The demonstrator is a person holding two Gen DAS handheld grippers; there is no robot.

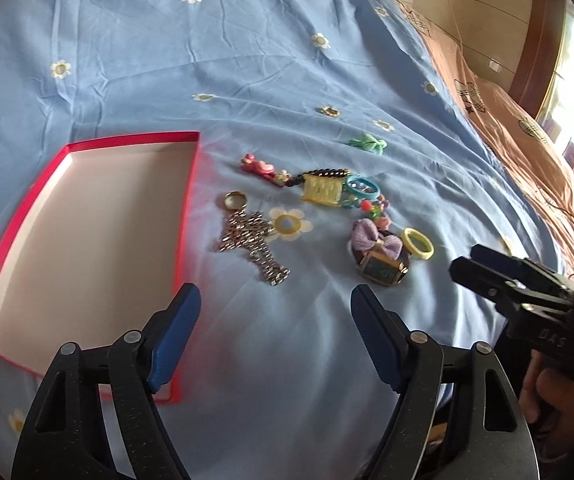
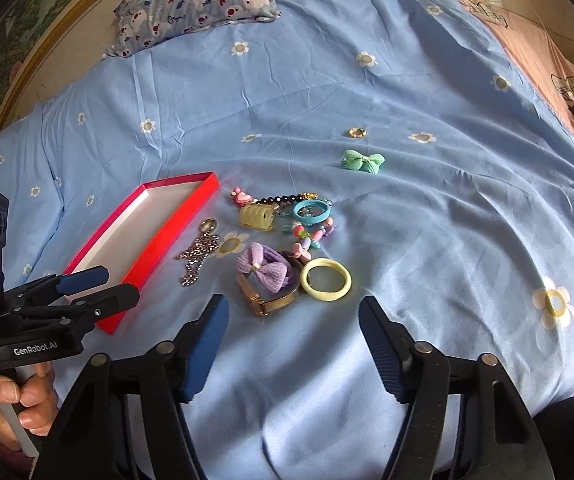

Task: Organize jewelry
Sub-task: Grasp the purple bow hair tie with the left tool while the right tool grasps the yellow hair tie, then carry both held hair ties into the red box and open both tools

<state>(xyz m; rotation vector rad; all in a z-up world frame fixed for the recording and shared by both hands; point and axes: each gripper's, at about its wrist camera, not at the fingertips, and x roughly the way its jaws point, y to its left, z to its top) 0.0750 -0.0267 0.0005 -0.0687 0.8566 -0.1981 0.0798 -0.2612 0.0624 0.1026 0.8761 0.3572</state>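
Left gripper: fingers apart, nothing held, above bed.
Right gripper: fingers apart, nothing held.
Jewelry: heaped on bed, beside red box.

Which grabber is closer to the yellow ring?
Right. The right gripper hangs just in front of the yellow ring, with the watch beside it. The left gripper sits farther off, near the red box and the silver chain.

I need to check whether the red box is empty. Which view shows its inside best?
The left wrist view: the red box faces the camera, white floor bare. The right wrist view shows it foreshortened, partly behind the left hand-held gripper.
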